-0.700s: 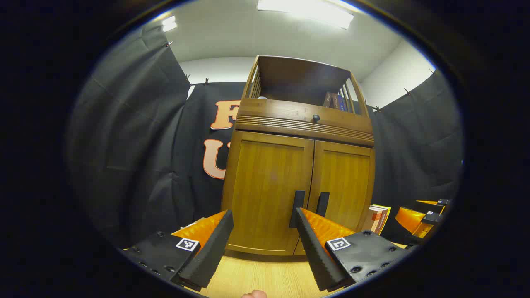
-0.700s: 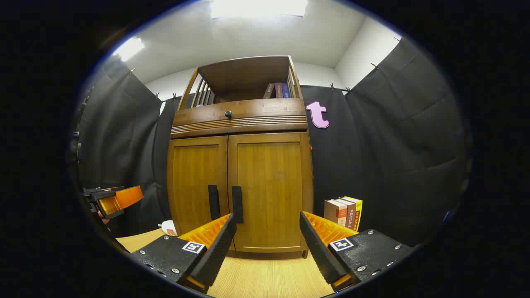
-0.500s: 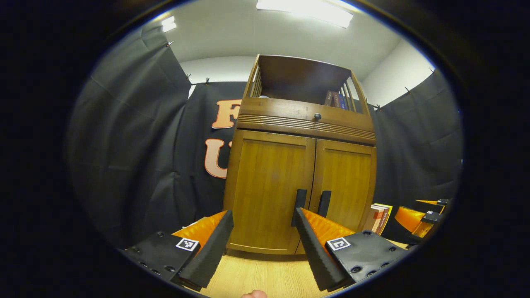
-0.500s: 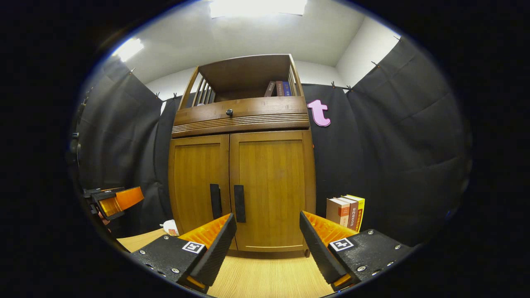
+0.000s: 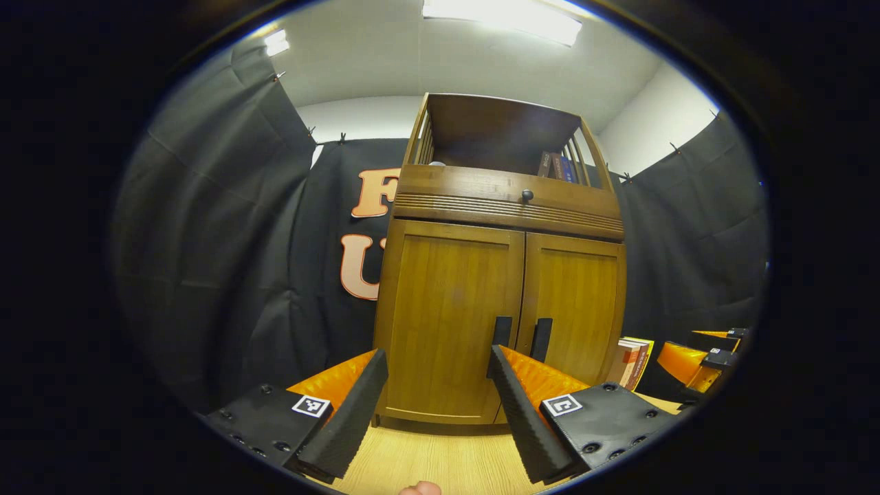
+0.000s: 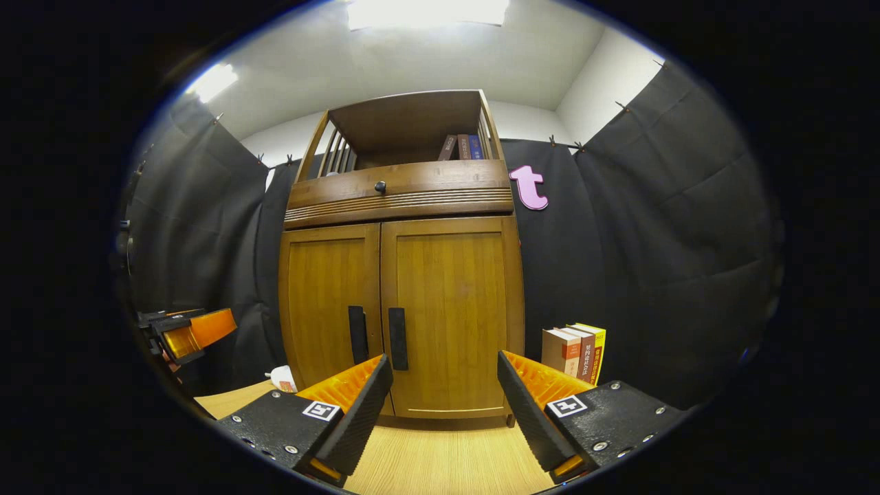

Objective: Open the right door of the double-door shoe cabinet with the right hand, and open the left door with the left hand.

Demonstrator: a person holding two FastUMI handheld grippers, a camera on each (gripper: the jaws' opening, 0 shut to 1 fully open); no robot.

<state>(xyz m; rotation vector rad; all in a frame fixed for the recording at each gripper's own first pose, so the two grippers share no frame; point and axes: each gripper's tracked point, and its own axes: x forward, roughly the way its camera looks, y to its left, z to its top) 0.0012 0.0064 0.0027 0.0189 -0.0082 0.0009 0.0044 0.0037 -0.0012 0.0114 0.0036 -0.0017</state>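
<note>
Left gripper point(image 5: 434, 395) with fingers spread wide, gripping nothing, short of the left door point(image 5: 443, 320), right gripper point(image 6: 443, 399) likewise spread before the right door point(image 6: 450, 313), both cabinet point(image 6: 399, 192) doors closed, handles point(image 6: 397, 338) side by side, books point(image 6: 574, 352) beside it.

Upright books point(image 6: 574, 353) stand on the wooden tabletop point(image 6: 440, 464) at 4 o'clock. A small white packet point(image 6: 282, 377) lies at 8 o'clock. Ceiling light point(image 6: 426, 12) at 12 o'clock.

Bright ceiling lights point(image 5: 505, 17) glare overhead; focus is sharp, with fisheye bending at the edges.
</note>
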